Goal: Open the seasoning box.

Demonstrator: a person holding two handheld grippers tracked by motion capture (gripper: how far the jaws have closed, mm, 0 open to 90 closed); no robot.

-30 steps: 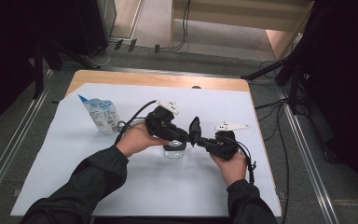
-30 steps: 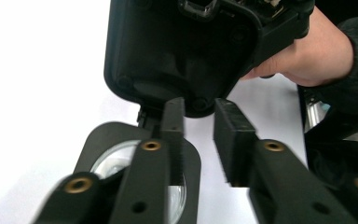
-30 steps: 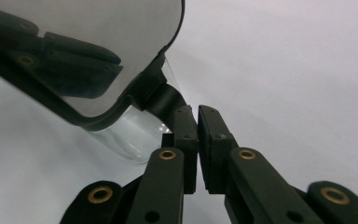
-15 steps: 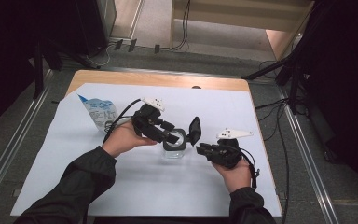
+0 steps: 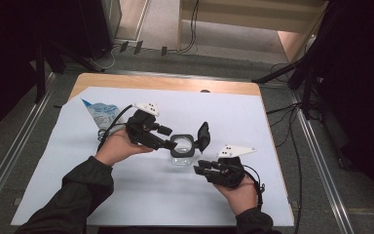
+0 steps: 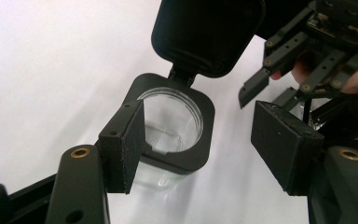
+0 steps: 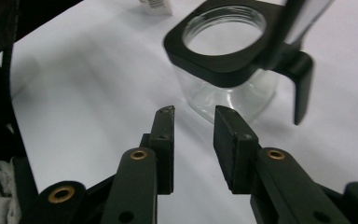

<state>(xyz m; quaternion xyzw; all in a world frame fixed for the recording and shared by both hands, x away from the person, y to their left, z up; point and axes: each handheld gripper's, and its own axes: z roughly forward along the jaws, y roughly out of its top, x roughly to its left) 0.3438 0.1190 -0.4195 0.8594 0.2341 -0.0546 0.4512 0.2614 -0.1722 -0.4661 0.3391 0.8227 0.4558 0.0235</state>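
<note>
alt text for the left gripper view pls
A clear glass jar with a square black collar stands on a white sheet, its hinged black lid flipped open. The left gripper has its jaws open around it; the right gripper is beyond.

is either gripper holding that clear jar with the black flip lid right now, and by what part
Nothing is held. The left gripper has just opened; its jaws flank the jar without pressing it. The right gripper is open, clear of the jar.

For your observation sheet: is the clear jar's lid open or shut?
Open. The black lid stands swung up on its hinge, leaving the jar mouth uncovered.
</note>
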